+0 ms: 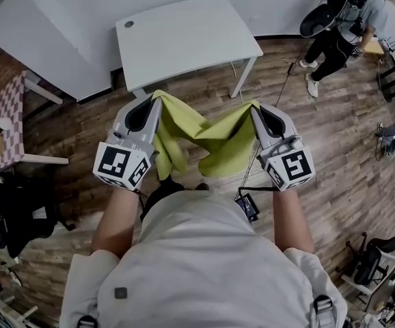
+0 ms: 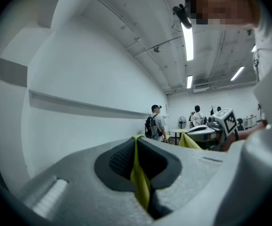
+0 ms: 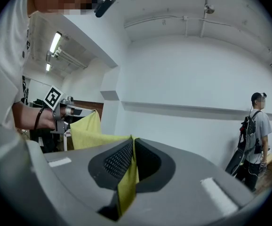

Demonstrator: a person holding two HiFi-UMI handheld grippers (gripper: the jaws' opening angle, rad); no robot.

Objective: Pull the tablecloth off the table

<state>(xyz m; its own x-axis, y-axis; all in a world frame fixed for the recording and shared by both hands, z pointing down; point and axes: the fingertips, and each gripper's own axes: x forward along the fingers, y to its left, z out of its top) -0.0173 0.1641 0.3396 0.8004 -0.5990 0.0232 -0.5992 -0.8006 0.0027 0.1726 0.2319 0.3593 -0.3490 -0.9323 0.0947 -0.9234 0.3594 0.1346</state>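
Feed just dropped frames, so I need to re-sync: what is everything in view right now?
yellow-green fabric tablecloth: one, hanging between both grippers, off the table
white rectangular table: one, white, bare, ahead
checked cloth-covered table: one, red-and-white, far left
small black device: one, black, on the wooden floor by the feet
bystander with backpack: one, dark trousers, top right
left gripper: one, grey, shut on the tablecloth
right gripper: one, grey, shut on the tablecloth

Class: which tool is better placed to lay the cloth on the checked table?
Left tool, probably: both are shut on the cloth, but the checked table stands on its side, farther from the right tool.
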